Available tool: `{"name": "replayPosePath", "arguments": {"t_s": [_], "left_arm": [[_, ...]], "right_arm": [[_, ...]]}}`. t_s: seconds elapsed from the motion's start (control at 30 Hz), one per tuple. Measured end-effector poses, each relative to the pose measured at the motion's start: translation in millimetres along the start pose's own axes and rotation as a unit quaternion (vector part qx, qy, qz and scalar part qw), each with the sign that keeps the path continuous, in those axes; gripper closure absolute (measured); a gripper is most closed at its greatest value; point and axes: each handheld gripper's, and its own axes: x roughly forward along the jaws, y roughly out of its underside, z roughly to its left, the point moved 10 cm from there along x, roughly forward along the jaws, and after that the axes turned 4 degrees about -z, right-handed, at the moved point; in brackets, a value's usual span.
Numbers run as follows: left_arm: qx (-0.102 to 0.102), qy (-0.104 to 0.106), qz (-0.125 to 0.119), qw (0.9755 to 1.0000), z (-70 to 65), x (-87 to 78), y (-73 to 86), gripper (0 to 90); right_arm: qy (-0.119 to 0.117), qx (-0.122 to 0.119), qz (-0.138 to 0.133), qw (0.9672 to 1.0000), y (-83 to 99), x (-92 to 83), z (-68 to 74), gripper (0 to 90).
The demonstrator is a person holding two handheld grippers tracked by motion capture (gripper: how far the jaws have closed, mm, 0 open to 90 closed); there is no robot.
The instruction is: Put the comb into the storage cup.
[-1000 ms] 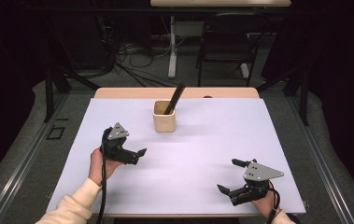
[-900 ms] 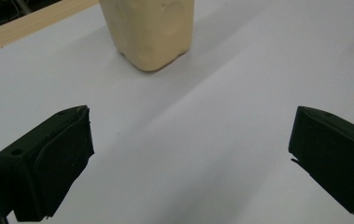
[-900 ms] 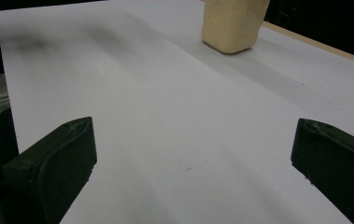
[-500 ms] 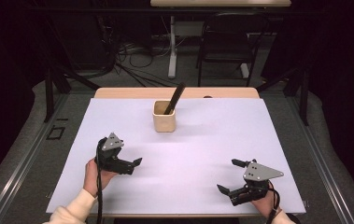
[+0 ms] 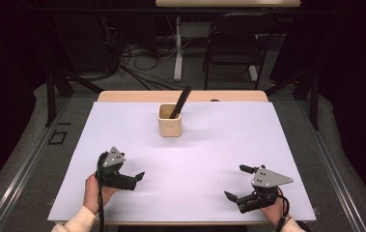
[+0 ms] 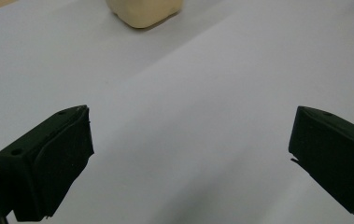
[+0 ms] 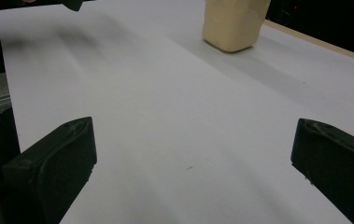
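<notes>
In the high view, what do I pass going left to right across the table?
left gripper → cream cup holding a black tool → right gripper, all over the white sheet.

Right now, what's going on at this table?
A person holds a two-jaw gripper in each hand over a white sheet. Left gripper and right gripper are both open and empty, low near the front edge. Neither touches the cream cup at the back middle, which has a dark tool leaning in it. Nothing is being handled at this moment.
</notes>
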Motion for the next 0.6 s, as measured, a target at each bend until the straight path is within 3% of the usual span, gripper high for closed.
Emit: {"name": "replayPosePath", "arguments": {"t_s": [0.6], "left_arm": [[-0.008, -0.011, -0.013, 0.9998, -7.7, -15.6, 16.4, 0.0]], "right_arm": [[0.001, -0.001, 0.003, 1.0000, 0.7, 0.4, 0.3, 0.0]]}}
